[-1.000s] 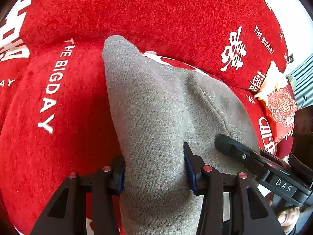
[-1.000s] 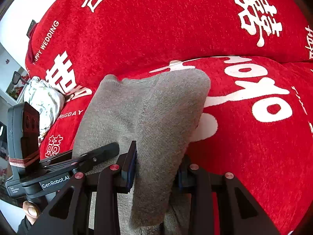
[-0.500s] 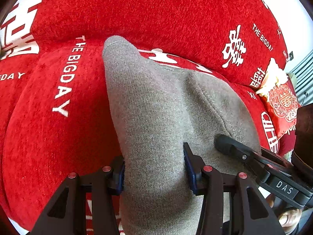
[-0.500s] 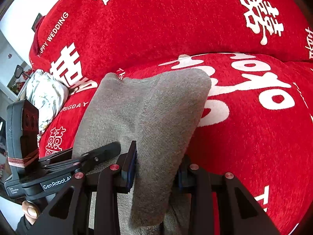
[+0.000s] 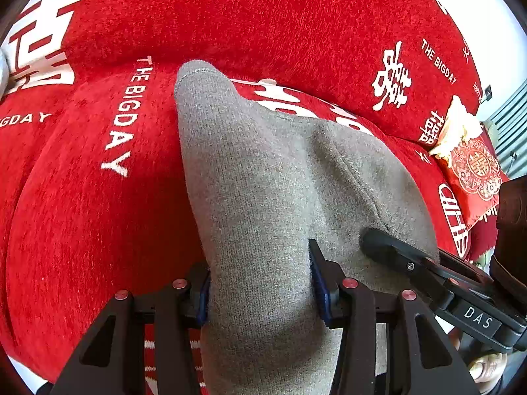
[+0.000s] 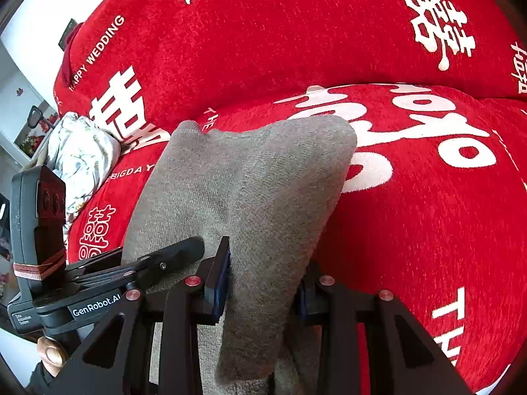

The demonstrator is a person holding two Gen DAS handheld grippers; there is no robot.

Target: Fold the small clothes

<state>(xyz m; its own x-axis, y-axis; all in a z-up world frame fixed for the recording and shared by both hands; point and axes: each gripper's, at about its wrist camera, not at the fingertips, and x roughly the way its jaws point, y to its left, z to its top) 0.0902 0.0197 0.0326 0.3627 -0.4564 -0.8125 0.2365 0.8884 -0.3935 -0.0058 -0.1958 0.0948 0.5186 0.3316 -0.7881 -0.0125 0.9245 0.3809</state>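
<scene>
A grey knit garment (image 5: 263, 177) is held up over a red sofa cover (image 5: 82, 204) printed with white characters. My left gripper (image 5: 260, 289) is shut on one gathered part of it, the cloth bulging between the blue pads. My right gripper (image 6: 263, 279) is shut on the other part of the same garment (image 6: 257, 177), which drapes forward over the seat. Each gripper shows at the edge of the other's view, close alongside: the right gripper (image 5: 428, 273) in the left wrist view, the left gripper (image 6: 131, 273) in the right wrist view.
The red sofa backrest (image 6: 280, 33) rises behind the seat. A white floral cloth bundle (image 6: 79, 161) lies at the left end. A red embroidered cushion (image 5: 474, 171) with a cream item on it sits at the right end.
Both grippers have moved slightly forward over the sofa with the garment; the sofa lettering has shifted in view. The grip on the cloth is unchanged.
</scene>
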